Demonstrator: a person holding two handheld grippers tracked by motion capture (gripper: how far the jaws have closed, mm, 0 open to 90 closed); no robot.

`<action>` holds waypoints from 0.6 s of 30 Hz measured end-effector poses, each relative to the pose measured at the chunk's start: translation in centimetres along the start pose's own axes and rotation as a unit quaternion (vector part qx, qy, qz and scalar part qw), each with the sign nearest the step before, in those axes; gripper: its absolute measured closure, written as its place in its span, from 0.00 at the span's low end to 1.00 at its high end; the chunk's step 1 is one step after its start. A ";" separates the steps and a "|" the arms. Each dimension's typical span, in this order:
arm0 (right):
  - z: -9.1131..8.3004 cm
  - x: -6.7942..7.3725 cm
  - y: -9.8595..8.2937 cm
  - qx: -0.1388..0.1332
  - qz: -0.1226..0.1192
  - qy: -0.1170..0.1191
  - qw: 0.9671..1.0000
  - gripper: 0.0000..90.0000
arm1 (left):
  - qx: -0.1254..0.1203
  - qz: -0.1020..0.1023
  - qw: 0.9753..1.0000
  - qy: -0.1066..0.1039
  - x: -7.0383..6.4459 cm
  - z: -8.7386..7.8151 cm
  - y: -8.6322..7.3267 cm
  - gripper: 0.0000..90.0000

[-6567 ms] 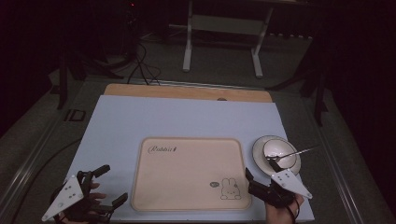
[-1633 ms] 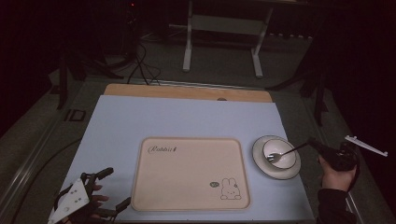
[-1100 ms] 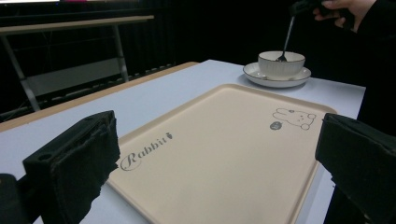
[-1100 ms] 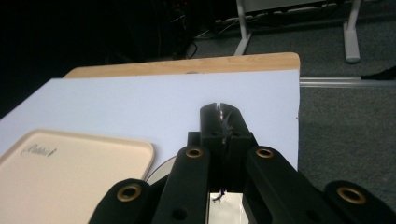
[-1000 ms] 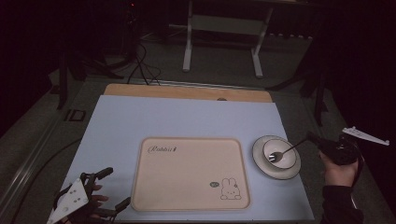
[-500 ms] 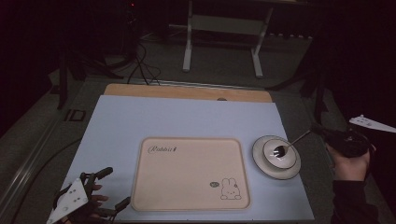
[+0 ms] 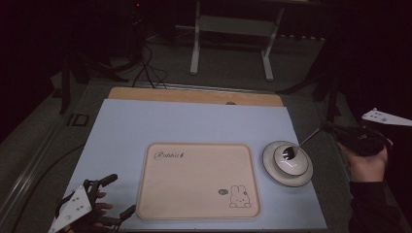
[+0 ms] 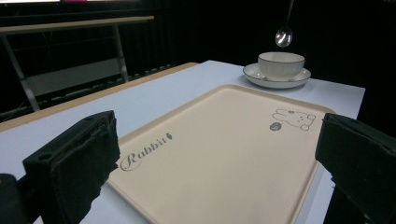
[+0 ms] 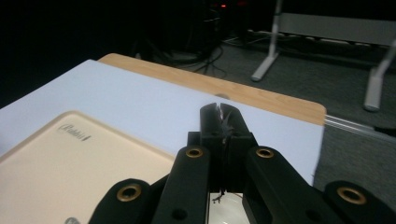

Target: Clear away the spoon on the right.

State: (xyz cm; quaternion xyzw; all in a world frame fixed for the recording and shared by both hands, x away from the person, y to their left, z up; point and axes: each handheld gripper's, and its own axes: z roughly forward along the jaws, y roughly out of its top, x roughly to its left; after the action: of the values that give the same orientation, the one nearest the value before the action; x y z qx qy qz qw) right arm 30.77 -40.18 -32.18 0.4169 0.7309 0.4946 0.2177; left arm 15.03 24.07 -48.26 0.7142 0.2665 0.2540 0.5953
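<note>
A white bowl (image 7: 287, 163) stands on a saucer (image 7: 270, 171) at the right of the table, also seen as bowl (image 8: 281, 63) on saucer (image 8: 275, 82). A metal spoon (image 8: 284, 34) hangs head-down just above the bowl, its handle (image 7: 308, 139) slanting up to the right. My right gripper (image 7: 324, 125) is shut on the handle's end, held in a hand beyond the table's right edge; its jaws (image 9: 219, 108) show closed on the thin handle. My left gripper (image 7: 121, 194) rests open at the front left corner, with nothing between its jaws.
A beige tray (image 7: 197, 180) with a rabbit print lies mid-table, just left of the saucer; it is also the tray (image 8: 219, 154) ahead of my left jaws. A wooden strip (image 7: 194, 95) runs along the table's far edge. Table legs and cables stand beyond.
The right gripper left the table's front, took the spoon handle, then moved right and away, lifting the spoon head out of the bowl. The left gripper has hardly moved.
</note>
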 end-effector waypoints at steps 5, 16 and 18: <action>0.5 0.8 0.6 0.009 -0.024 0.024 0.999 1.00 | 0.000 0.001 1.000 0.000 0.0 0.0 0.0 0.00; 1.5 2.3 1.5 0.012 -0.058 0.076 0.995 1.00 | 0.001 0.000 1.000 -0.002 0.0 0.1 0.0 0.00; 1.8 2.8 1.7 0.014 -0.067 0.092 0.993 1.00 | 0.001 -0.002 1.000 -0.002 0.0 0.1 0.0 0.00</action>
State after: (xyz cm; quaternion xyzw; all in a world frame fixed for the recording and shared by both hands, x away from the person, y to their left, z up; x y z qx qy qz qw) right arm 31.18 -36.60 -31.14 0.3228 0.7812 0.5044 0.1765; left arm 15.08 24.03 -48.30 0.7148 0.2664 0.2512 0.5958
